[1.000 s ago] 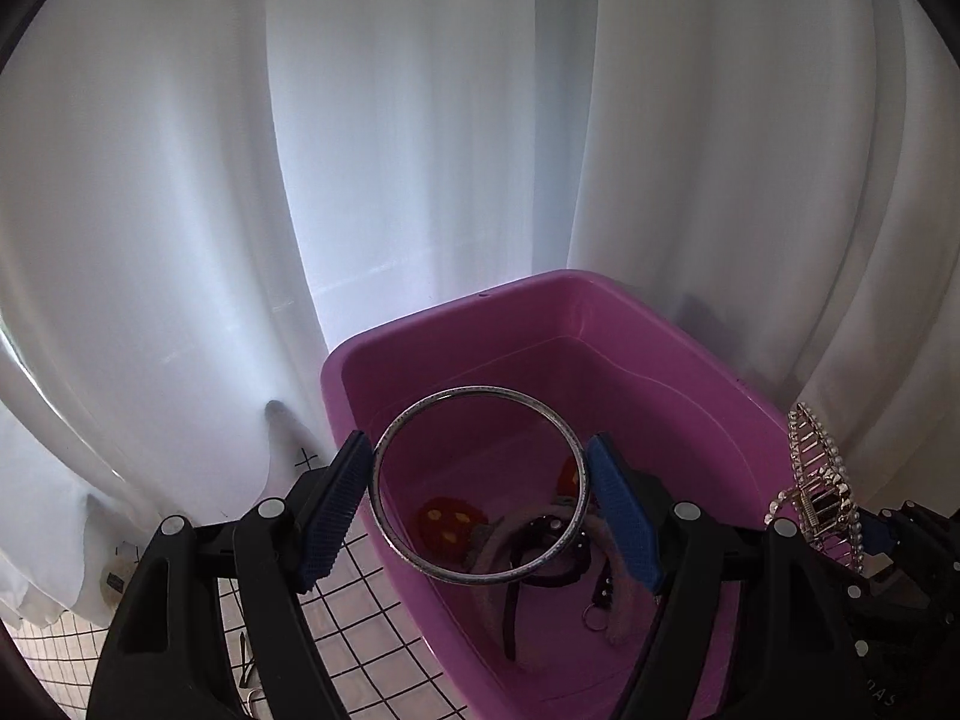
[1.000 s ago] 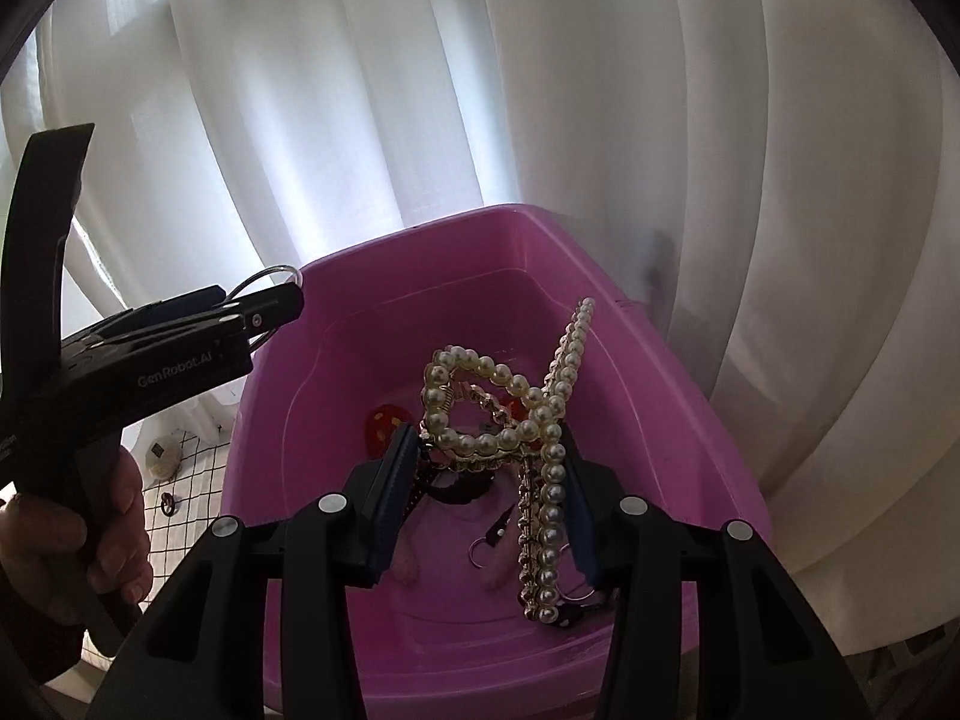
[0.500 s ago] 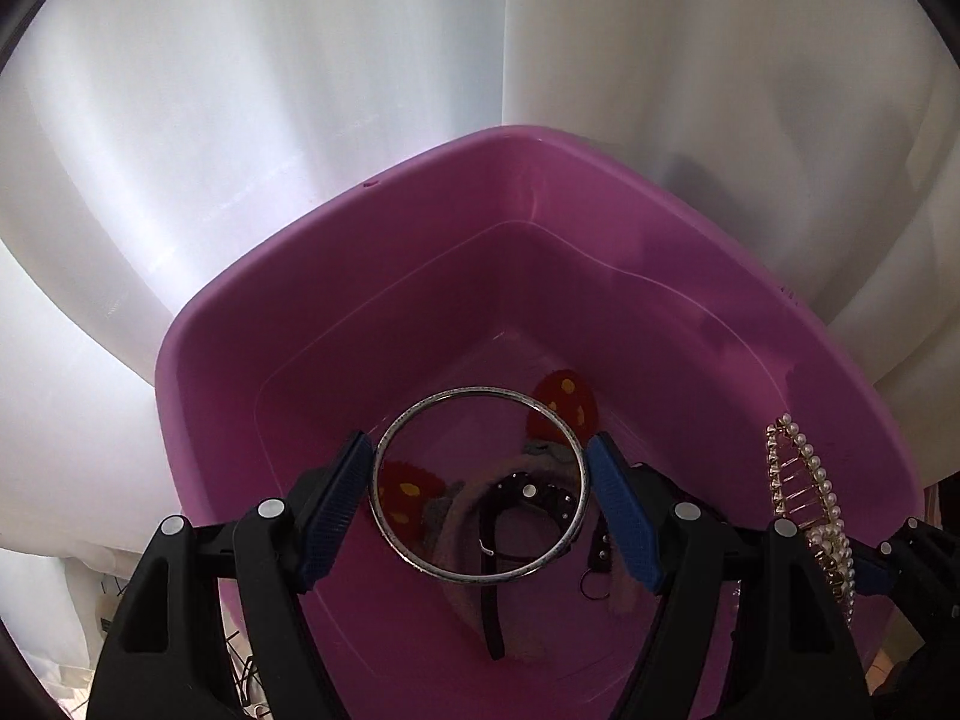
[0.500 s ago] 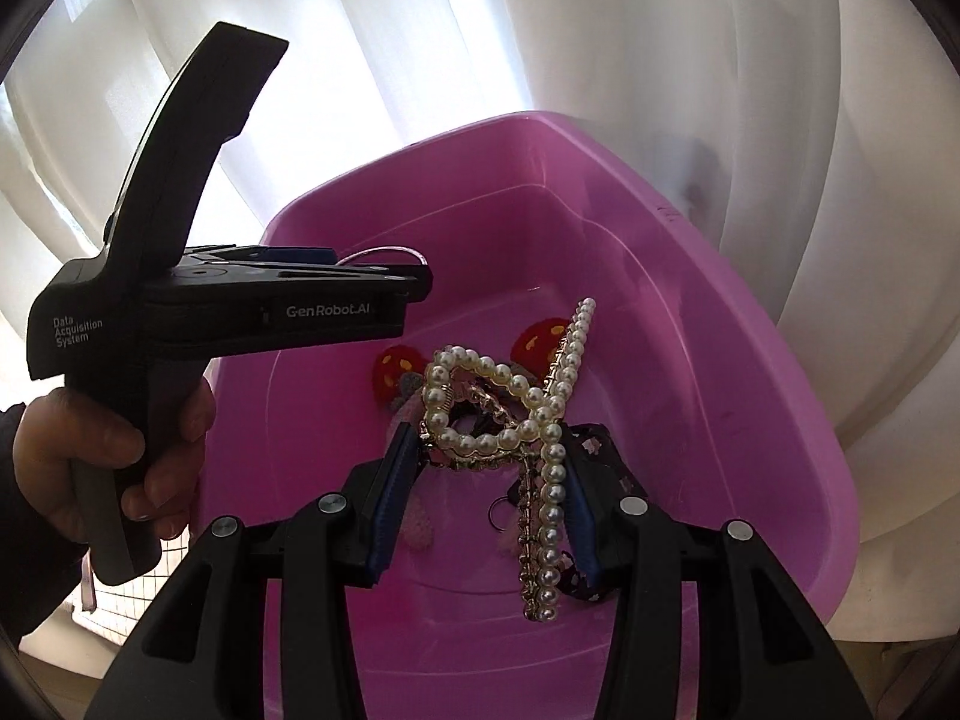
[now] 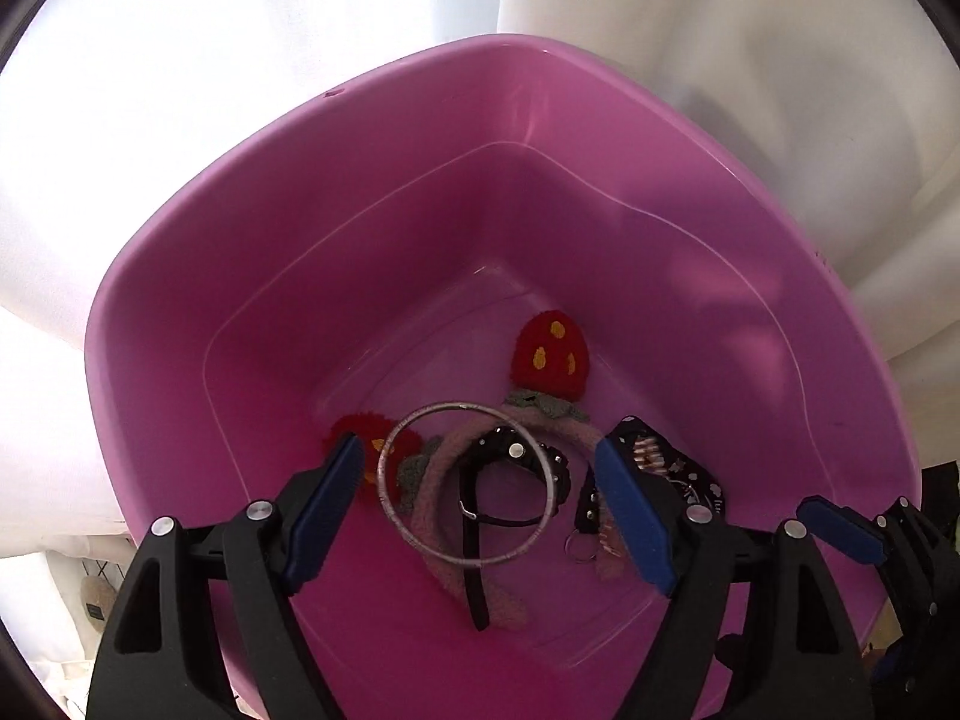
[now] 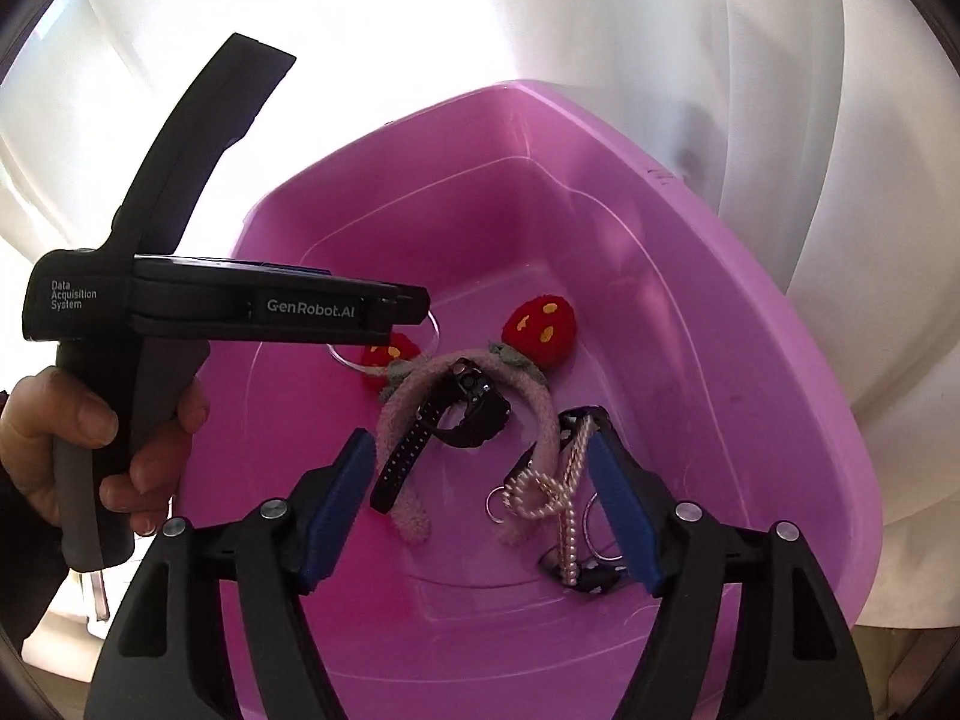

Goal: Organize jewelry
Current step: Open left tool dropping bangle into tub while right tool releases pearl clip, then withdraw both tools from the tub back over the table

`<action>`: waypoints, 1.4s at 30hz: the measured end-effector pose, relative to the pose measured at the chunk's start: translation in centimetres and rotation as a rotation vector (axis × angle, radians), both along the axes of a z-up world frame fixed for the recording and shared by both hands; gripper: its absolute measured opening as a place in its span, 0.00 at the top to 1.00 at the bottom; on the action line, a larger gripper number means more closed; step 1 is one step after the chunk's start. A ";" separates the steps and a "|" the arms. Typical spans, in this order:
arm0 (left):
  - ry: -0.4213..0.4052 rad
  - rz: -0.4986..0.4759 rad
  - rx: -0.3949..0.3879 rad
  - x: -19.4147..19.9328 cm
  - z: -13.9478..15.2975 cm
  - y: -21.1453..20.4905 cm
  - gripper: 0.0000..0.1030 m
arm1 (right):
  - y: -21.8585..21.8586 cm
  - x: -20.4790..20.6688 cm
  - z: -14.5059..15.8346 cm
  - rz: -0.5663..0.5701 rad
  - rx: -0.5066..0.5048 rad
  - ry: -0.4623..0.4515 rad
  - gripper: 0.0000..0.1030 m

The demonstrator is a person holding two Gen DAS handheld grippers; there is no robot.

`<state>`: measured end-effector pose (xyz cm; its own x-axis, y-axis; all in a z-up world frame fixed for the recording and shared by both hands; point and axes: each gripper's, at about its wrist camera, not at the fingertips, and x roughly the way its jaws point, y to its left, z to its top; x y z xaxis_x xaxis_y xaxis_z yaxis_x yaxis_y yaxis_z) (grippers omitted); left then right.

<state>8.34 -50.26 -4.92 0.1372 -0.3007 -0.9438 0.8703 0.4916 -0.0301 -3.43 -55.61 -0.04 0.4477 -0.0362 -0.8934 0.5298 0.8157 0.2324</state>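
My left gripper [image 5: 480,498] has spread and dropped the silver bangle [image 5: 468,483] into the pink tub [image 5: 252,228]; my right gripper [image 6: 480,504] has spread too, and the pearl clip [image 6: 558,498] now lies inside

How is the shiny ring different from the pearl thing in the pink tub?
The silver bangle is one plain, smooth hoop; the pearl hair clip is a looped, knotted shape covered in beads. The bangle is below the left gripper, the clip below the right gripper. Both are inside the pink tub, released.
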 end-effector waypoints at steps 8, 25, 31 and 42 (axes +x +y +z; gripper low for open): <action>-0.020 0.002 -0.012 -0.3 0.3 0.0 0.06 | -0.3 0.3 -0.1 0.017 -0.003 0.003 0.32; -0.026 0.041 -0.040 -0.4 1.2 0.3 0.06 | 0.8 -0.8 1.4 0.071 -0.004 -0.019 0.32; -0.048 0.085 -0.071 0.0 2.3 1.3 0.06 | 0.9 -0.9 1.6 0.094 0.001 -0.033 0.31; -0.061 0.251 -0.178 1.1 6.8 8.1 0.06 | 2.2 0.5 4.1 0.201 0.023 -0.106 0.30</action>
